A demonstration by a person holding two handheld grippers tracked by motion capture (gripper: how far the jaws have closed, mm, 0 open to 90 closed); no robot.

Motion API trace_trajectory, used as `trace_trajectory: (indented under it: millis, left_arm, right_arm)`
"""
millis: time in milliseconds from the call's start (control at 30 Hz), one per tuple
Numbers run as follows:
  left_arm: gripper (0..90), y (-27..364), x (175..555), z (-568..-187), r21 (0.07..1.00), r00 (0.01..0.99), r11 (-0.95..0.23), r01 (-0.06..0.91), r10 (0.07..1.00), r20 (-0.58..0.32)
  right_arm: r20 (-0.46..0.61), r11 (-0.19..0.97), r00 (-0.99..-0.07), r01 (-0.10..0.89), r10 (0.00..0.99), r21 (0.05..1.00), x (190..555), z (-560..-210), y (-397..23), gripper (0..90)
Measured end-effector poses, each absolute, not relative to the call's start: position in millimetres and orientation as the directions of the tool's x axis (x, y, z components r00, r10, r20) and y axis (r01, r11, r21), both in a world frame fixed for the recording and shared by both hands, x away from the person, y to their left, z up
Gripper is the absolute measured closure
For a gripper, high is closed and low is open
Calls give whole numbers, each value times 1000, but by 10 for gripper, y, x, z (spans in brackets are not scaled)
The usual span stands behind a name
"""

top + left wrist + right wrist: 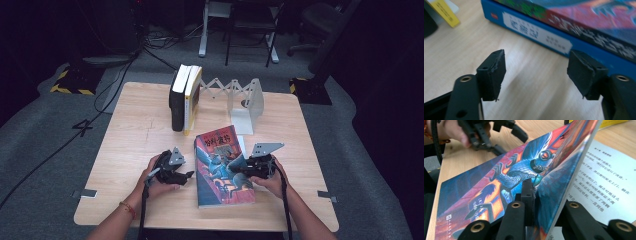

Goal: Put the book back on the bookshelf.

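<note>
Dark room, grey carpet, pale wooden table (135,150) under the high view. Lying flat near its front edge between both hands: thick paperback book (222,167) with a glossy illustrated cover (506,177), spine toward the left hand. Right gripper (246,169) pinched shut on the cover's free edge, lifting it off the first printed page (604,187). Left gripper (536,72) part open, holding nothing, just beside the blue spine (541,37). Farther back, two upright books (184,97) against a white folding bookend (245,100). Likely fairly heavy as a block, yet floppy at the cover and slick-looking; thin cover probably creases if pulled alone. Better hold: across the spine or whole thickness, cover only for opening.
</note>
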State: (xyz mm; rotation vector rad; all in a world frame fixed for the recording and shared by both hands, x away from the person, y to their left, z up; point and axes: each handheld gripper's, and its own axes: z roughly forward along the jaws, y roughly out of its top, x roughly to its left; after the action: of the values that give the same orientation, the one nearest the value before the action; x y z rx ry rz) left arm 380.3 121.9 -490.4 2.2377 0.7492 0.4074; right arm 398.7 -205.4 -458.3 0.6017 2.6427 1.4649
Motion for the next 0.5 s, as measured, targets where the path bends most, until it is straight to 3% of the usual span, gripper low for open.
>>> trace_trajectory:
  millis: [500]
  left_arm:
    - [482,1190,3992,-4842,761,758,-536,367,646,89]
  right_arm:
    - [104,458,-940,252,324,853,3917,-4532,-2040,788]
